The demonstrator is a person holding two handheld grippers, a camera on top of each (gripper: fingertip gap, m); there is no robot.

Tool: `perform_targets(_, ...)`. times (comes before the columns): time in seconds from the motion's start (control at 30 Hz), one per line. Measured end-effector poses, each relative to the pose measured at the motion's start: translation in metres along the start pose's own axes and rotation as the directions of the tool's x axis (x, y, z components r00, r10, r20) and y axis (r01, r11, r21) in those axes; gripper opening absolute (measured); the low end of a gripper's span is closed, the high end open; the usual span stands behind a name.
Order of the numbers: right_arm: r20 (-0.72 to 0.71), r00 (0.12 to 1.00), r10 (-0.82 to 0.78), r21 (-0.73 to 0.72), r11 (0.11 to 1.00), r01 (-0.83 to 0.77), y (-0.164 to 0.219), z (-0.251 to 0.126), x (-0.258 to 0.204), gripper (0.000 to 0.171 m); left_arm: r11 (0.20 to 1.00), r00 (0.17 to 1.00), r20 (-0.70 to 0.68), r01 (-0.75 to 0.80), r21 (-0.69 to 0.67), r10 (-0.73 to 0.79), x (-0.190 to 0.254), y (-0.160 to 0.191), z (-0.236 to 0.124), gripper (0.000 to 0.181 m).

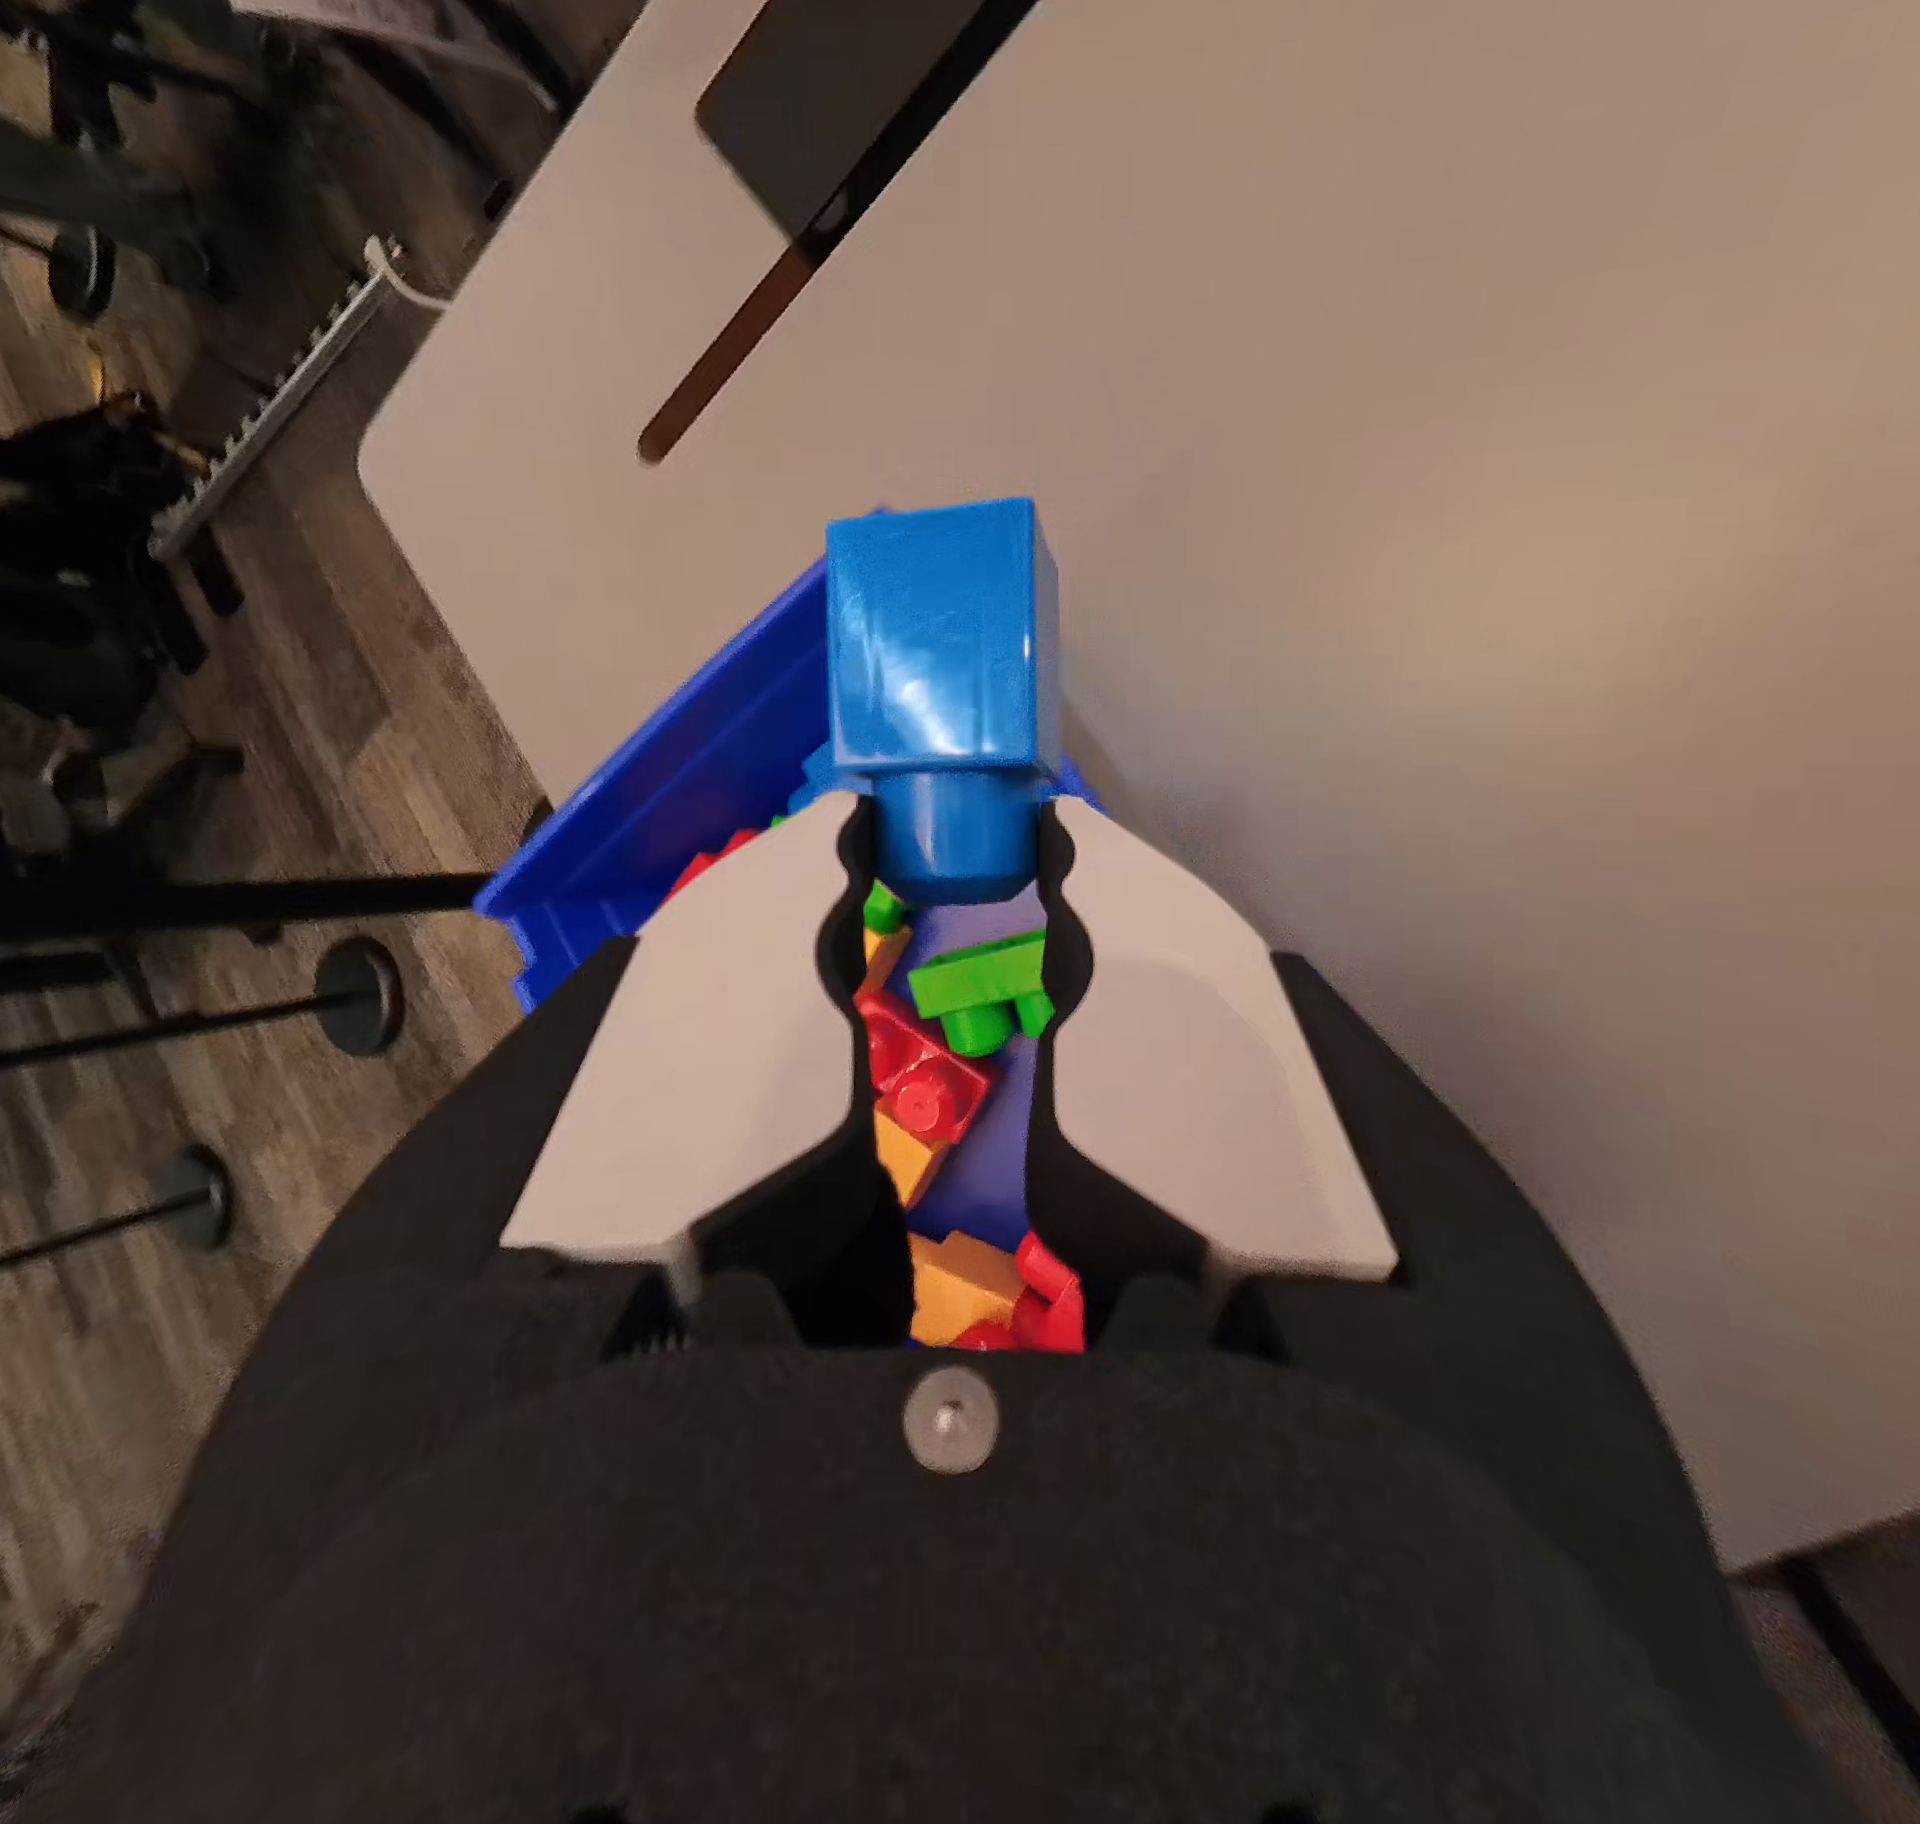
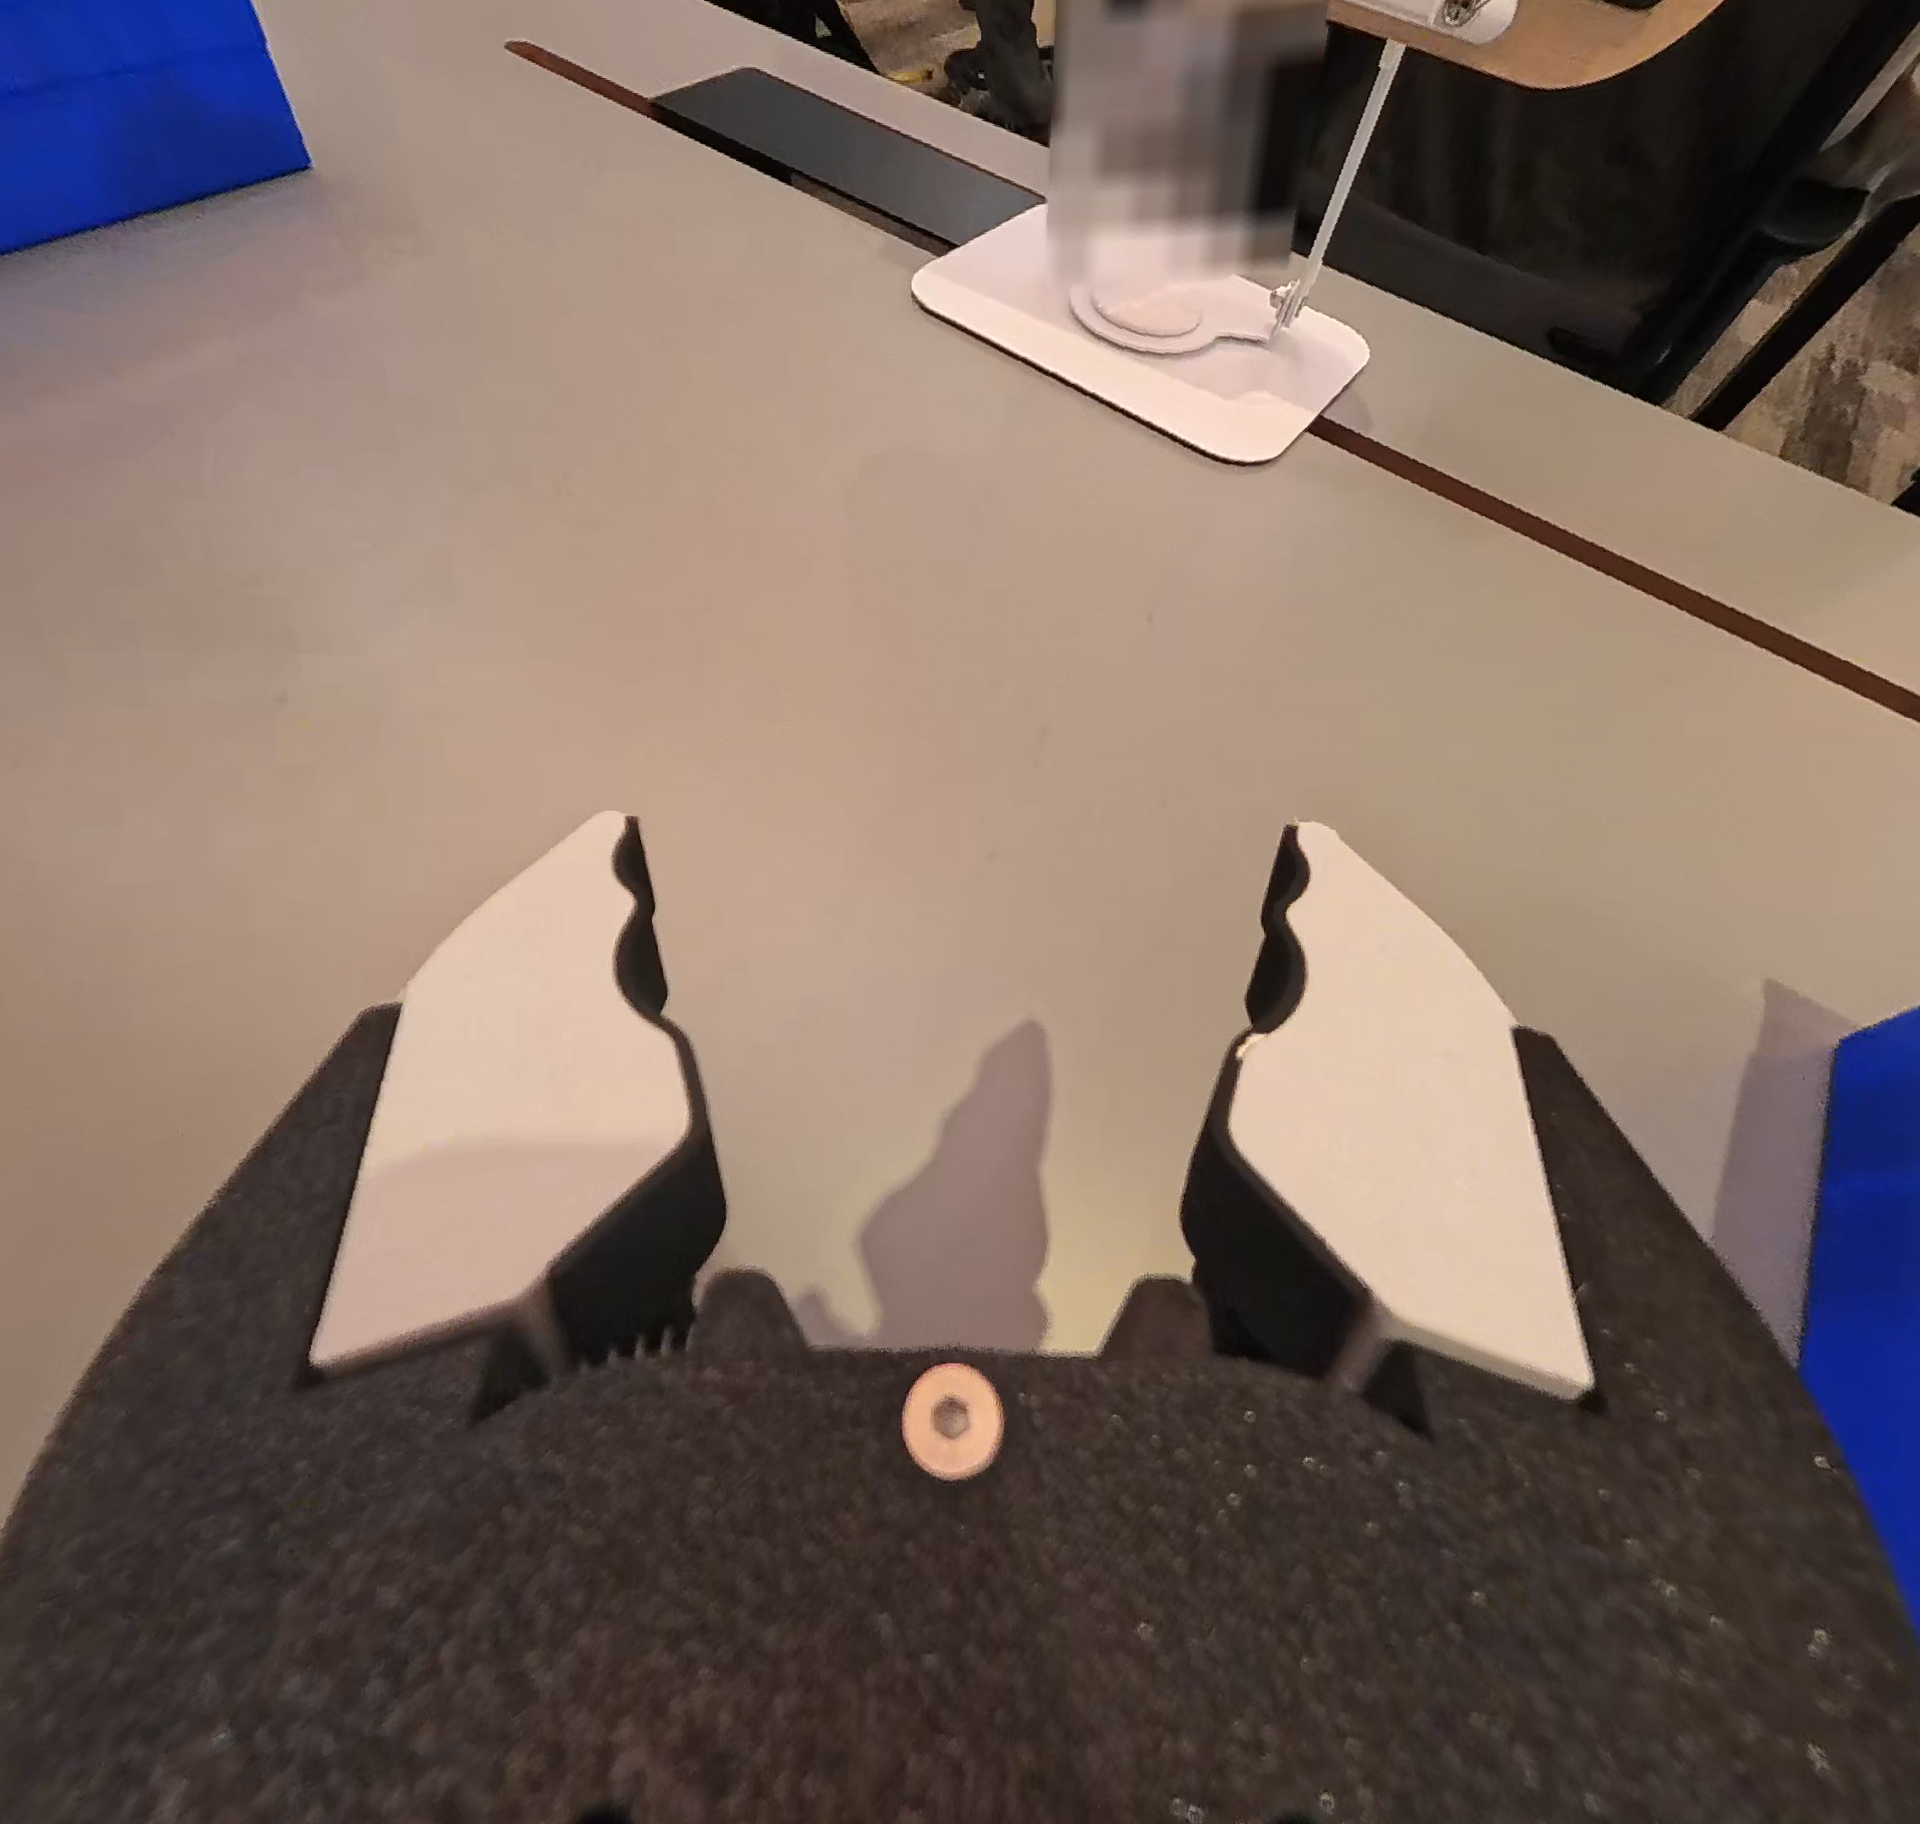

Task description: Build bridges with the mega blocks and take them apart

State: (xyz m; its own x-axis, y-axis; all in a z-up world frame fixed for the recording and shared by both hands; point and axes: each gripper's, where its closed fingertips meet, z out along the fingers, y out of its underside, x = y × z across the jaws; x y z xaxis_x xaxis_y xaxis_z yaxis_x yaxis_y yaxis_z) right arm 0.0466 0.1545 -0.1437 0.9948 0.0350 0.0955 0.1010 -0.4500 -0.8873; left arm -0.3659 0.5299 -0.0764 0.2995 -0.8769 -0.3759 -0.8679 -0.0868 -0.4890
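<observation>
In the left wrist view my left gripper (image 1: 951, 818) is shut on the round stud of a blue block (image 1: 935, 631) and holds it in the air above a blue bin (image 1: 665, 798). Through the gap between the fingers I see loose blocks in the bin: a green one (image 1: 982, 985), a red one (image 1: 920, 1062) and orange ones (image 1: 961, 1286). In the right wrist view my right gripper (image 2: 961, 839) is open and empty, low over the bare grey table (image 2: 727, 579).
A blue bin (image 2: 125, 91) stands at the far left of the table, and another blue object (image 2: 1870, 1203) shows at the right edge. A white stand base (image 2: 1143, 340), a black panel (image 2: 831, 153) and a dark slot (image 2: 1558, 538) lie along the table's far side. Floor and stand legs (image 1: 208, 1005) lie beyond the table's left edge. The grippers' ends are close to 55 cm from one another.
</observation>
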Motion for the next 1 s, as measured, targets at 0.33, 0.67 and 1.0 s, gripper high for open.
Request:
perform_targets(0.33, 0.004, 1.0, 0.016, 0.002, 1.0, -0.016, 0.018, -0.022, -0.002, 0.11, 0.895, 0.913, -0.148, -0.404, -0.19, 0.381, 0.083, -0.09, -0.009, 0.03)
perform_targets(0.67, -0.01, 0.999, 0.048, 0.006, 0.999, -0.048, 0.035, -0.044, 0.005, 0.11, 0.613, 0.729, -0.304, -0.682, -0.399, 0.613, 0.142, -0.116, 0.023, 0.03)
perform_targets(1.0, -0.024, 0.997, 0.074, 0.01, 0.997, -0.074, 0.048, -0.059, 0.011, 0.11, 0.244, 0.516, -0.458, -0.813, -0.529, 0.724, 0.193, -0.126, 0.058, 0.03)
